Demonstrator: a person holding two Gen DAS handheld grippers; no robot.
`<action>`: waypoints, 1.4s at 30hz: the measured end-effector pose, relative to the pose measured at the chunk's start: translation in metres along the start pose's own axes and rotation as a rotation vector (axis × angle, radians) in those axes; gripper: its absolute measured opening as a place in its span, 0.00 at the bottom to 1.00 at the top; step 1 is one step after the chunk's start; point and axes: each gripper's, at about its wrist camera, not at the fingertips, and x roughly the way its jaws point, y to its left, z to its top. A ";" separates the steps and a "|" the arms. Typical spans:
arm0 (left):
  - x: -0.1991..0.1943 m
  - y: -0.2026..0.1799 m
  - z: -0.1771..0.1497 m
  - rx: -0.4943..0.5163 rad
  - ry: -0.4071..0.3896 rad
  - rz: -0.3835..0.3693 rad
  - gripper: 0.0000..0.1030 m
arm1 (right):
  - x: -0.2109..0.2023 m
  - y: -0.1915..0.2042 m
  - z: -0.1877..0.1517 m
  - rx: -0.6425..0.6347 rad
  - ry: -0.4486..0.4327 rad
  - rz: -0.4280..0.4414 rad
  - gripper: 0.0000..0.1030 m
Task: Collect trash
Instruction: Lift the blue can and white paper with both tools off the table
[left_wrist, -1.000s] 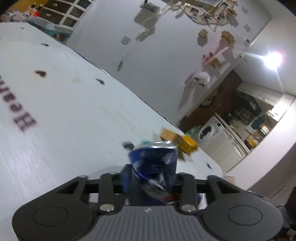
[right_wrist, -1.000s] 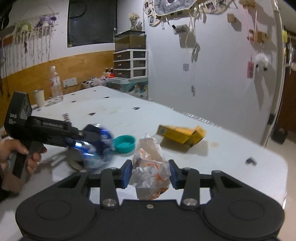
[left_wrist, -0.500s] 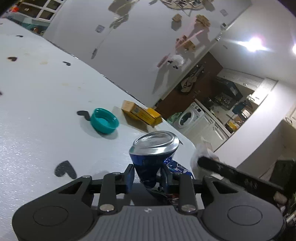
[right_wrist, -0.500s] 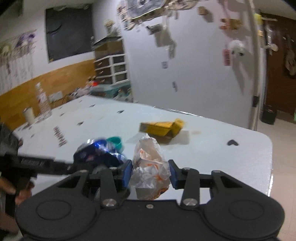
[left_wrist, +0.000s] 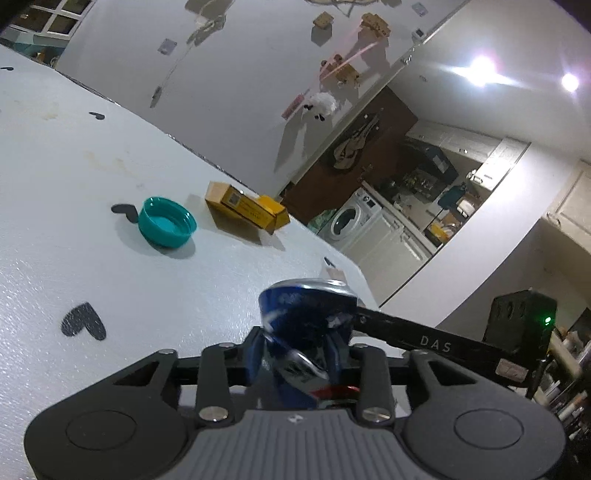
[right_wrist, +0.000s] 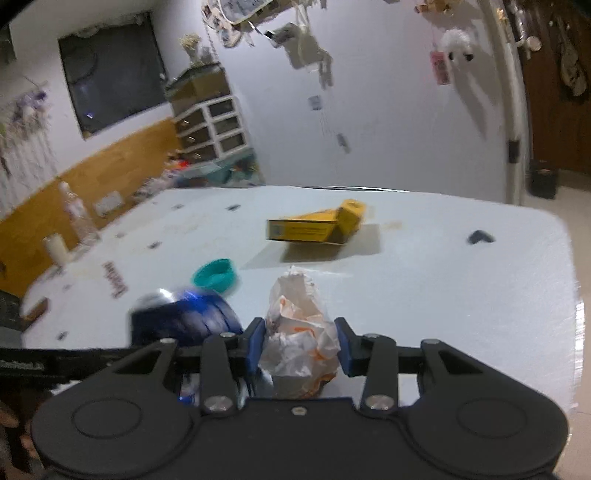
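Observation:
A crushed blue can (left_wrist: 306, 310) stands between the fingers of my left gripper (left_wrist: 297, 354), whose jaws are opening. The can is blurred and sits low between the pads, which look to have come off it. From the right wrist view the same can (right_wrist: 184, 321) hangs just left of my right gripper (right_wrist: 299, 347). That gripper is shut on a crumpled white wrapper (right_wrist: 299, 332) with orange print. The right gripper's black body (left_wrist: 436, 343) crosses just behind the can. Both grippers hang over the near end of the white table (right_wrist: 461, 295).
A teal lid (left_wrist: 166, 221) and a yellow box (left_wrist: 247, 210) lie on the table further off. Black heart marks (left_wrist: 83, 321) dot the tabletop. A clear bottle (right_wrist: 79, 218) and a cup (right_wrist: 55, 249) stand at the far left. The table's edge (right_wrist: 569, 295) runs at the right.
Both grippers have drawn close together near the table's end. The left jaws have widened and the can has sunk lower between them. The right gripper has rolled while holding the wrapper.

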 end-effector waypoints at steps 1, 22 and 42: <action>0.002 -0.001 -0.001 0.004 0.005 0.007 0.45 | 0.001 0.003 0.000 -0.010 0.000 0.007 0.39; 0.003 0.000 -0.004 -0.052 0.015 -0.081 0.29 | -0.005 0.014 0.012 -0.051 -0.058 0.019 0.37; -0.013 -0.059 -0.017 0.391 -0.129 0.121 0.29 | -0.011 -0.006 0.005 0.098 -0.045 0.008 0.38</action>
